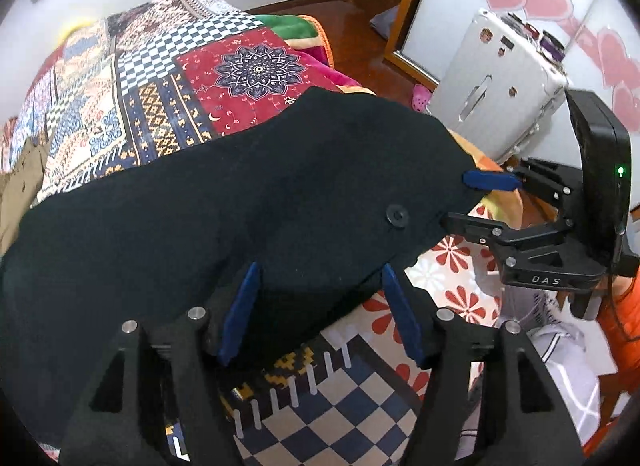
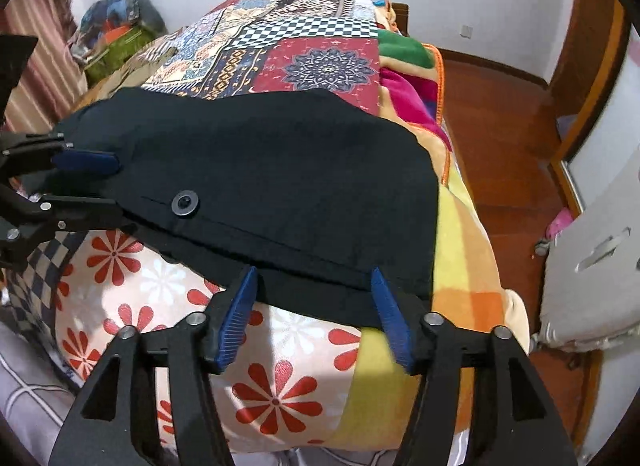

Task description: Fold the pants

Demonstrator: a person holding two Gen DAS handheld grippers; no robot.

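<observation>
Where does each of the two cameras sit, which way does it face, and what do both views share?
Left wrist: sits on the left gripper, looks down along its open fingers at the black pants on the patchwork bedspread; the right gripper shows at right, an orange sleeve behind it.
Right wrist: sits on the right gripper, faces down the bed; the left gripper shows at left.
Shared: the pants, their button, the bedspread, a white suitcase.

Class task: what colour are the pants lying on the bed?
Black pants with one dark round button; the right wrist view shows them best.
</observation>
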